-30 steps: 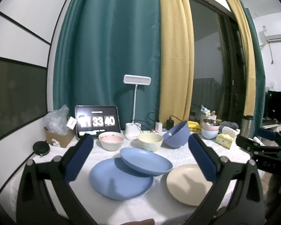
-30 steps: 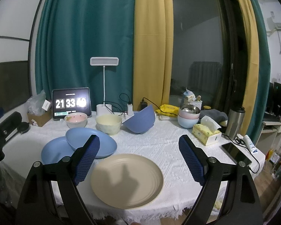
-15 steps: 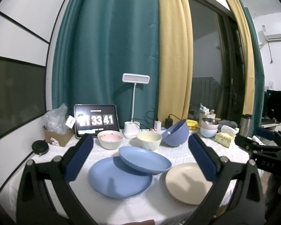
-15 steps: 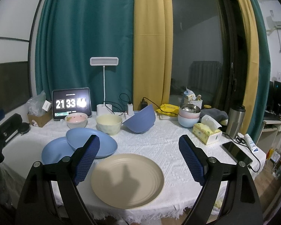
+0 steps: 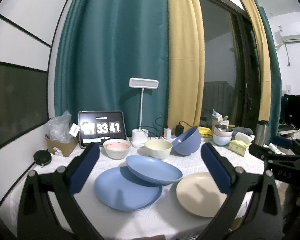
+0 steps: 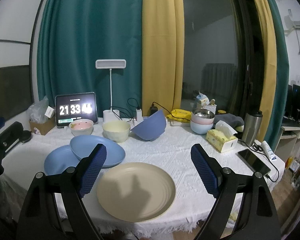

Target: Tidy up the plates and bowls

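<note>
Grippers both hang above the near edge of the white textured tablecloth [image 6: 170, 152], pointing level across the table toward the curtains. My left gripper [image 5: 150, 168] has its 2 blue-padded fingers [image 5: 84, 166] spread wide with nothing between them; its view frames the 2 blue plates. My right gripper [image 6: 148, 170] is likewise spread wide and empty, its fingers [image 6: 93, 169] flanking the round beige ridged plate [image 6: 136, 188], which lies flat at the near edge beneath it.

The large flat blue plate [image 5: 128, 192] lies left of the beige one, and a smaller, deeper blue plate [image 5: 154, 170] rests tilted with its near rim on the flat plate. Behind them stand a white bowl with pink inside [image 5: 116, 148], a cream bowl [image 5: 158, 148], and a blue bowl [image 5: 187, 141] tipped on its side, mouth facing left. Further right, 3 stacked bowls [image 6: 202, 121] sit beside a yellow tissue box [image 6: 222, 140]. From the left view, my right gripper's black body shows at the far right edge.
</note>
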Demonstrator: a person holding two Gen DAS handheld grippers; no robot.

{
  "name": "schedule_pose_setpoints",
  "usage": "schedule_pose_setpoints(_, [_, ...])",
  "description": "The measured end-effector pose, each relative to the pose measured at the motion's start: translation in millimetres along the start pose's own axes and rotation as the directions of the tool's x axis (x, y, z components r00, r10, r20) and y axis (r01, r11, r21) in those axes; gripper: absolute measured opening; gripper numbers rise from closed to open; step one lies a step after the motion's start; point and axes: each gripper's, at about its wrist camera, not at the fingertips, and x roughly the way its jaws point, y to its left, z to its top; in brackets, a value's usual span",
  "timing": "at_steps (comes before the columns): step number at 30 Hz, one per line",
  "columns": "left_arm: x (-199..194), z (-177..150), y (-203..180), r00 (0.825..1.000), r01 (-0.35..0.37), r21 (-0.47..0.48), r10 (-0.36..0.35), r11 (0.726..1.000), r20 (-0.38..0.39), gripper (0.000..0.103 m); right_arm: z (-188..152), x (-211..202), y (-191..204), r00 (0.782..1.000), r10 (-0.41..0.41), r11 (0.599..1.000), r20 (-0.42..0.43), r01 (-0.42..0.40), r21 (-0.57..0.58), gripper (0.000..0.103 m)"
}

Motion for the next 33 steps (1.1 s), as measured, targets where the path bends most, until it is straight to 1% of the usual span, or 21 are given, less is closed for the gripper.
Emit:
schedule_pose_setpoints(20, [-1, 0, -3, 1.000, 0.002, 0.004, -0.002, 1.000, 0.005, 0.102, 1, -2, 0, 1.000, -0.004, 1.000, 0.014, 0.003, 0.016, 0.089])
schedule_pose_setpoints(33, [10, -8, -9, 1.000, 0.016, 0.013, -0.016, 1.000, -0.014, 0.102, -3, 14, -4, 1.000, 0.000, 1.000, -0.028, 0.001, 0.030, 0.089])
